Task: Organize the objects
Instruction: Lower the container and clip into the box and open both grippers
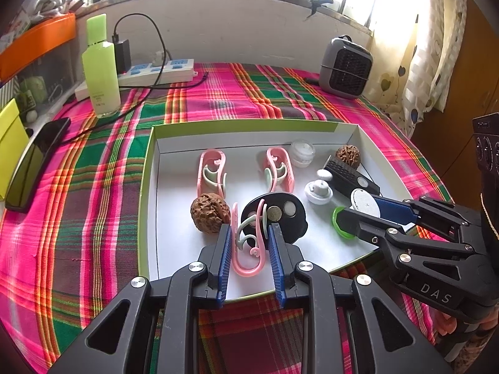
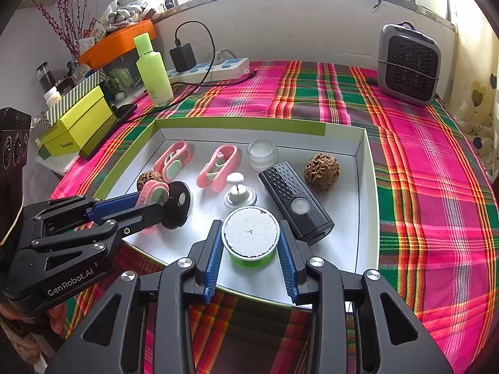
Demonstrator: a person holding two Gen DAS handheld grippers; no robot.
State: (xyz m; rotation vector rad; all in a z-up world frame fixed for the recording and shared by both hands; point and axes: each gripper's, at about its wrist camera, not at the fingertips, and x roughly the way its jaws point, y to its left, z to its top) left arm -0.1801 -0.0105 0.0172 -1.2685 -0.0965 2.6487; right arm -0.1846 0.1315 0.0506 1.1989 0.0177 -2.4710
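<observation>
A white tray with a green rim (image 1: pixel 149 187) (image 2: pixel 365 168) lies on the plaid cloth. My left gripper (image 1: pixel 251 233) (image 2: pixel 162 198) is shut on a pink clip (image 1: pixel 249 257) (image 2: pixel 149 190), near the tray's front, beside a black oval disc (image 1: pixel 282 216) and a walnut (image 1: pixel 208 213). My right gripper (image 2: pixel 251 233) (image 1: pixel 352 215) is shut on a round green tub with a white foam top (image 2: pixel 251 235) (image 1: pixel 364 202), close to a black remote-like device (image 2: pixel 294 201). Two more pink clips (image 1: pixel 212 171) (image 1: pixel 278 168) lie further back in the tray.
The tray also holds a clear little jar (image 2: pixel 262 154), a second walnut (image 2: pixel 322 171) and a white pin stand (image 2: pixel 239 196). Behind it stand a green bottle (image 1: pixel 101 65), a power strip (image 1: pixel 156 73) and a grey heater (image 2: pixel 408 65). A phone (image 1: pixel 34 162) lies at the left.
</observation>
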